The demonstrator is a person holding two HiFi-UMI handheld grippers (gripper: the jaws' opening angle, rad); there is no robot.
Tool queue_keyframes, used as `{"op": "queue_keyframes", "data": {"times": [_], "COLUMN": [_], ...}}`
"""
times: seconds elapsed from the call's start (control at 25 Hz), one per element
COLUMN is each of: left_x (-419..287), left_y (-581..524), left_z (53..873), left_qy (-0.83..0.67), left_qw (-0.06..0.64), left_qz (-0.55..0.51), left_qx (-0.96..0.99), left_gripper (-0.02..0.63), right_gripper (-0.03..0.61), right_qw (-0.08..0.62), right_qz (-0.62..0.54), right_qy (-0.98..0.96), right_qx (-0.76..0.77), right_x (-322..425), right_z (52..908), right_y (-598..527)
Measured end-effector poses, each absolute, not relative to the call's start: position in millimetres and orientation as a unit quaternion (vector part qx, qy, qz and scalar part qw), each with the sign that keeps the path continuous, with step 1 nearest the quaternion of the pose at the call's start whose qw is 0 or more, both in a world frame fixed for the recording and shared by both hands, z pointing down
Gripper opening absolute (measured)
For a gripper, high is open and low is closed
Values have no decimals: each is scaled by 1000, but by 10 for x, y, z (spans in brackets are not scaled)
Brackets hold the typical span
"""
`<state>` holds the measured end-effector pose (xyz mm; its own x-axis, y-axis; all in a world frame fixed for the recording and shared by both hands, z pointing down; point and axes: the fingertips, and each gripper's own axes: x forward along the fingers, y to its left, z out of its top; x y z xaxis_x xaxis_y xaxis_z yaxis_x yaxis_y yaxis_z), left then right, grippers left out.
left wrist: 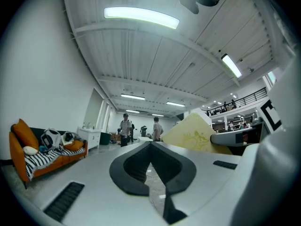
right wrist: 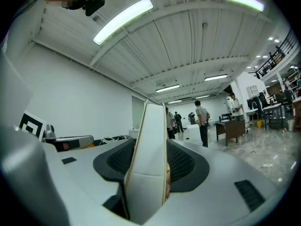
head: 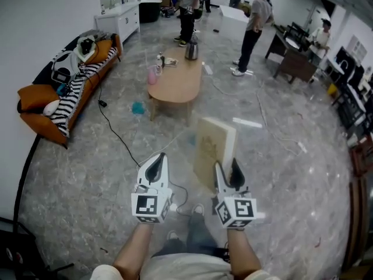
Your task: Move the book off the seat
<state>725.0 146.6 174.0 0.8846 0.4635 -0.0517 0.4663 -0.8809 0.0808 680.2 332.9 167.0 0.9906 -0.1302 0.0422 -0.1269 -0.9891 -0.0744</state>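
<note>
My right gripper [right wrist: 148, 158] is clamped on the book [right wrist: 151, 126], one jaw flat against each cover. That holds it upright and closed rather than flopping open. In the head view the book sits just below centre frame, in the air over the floor [head: 87, 179] and well apart from the orange sofa [head: 64, 101] at upper left, so I judge it already off the seat. My left gripper [head: 155, 167] is pinched shut on nothing, idle beside it. The wooden table [head: 175, 83] at upper centre looks a likely drop spot.
</note>
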Motion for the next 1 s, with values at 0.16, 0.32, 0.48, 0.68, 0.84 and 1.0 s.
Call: {"op": "queue_keyframes", "data": {"times": [0.16,0.32,0.48,0.68,0.84,1.0], "left_x": [7538,7875,8265,8780,9169,9421], "left_y": [1608,1790,2050,2496,2861,3085], "left_z": [1753,1764,1752,1671,1636,1741], "left_qy": [246,239,226,207,199,192], "left_qw": [37,32,24,19,17,10], "left_qz": [-19,-20,-15,-16,-16,-13], "left_qx": [968,970,974,978,980,981], "left_gripper": [6,6,6,6,6,6], "right_gripper": [222,222,222,222,222,222], "right_qw": [46,54,64,71,76,80], "right_qz": [-19,-20,-19,-18,-25,-27], "right_qy": [57,58,73,102,117,132], "right_qx": [-997,-997,-995,-992,-990,-988], "right_x": [7097,7448,7900,8493,8949,9269], "right_z": [1701,1758,1768,1728,1726,1852], "right_y": [3491,3707,3964,4389,4711,4888]}}
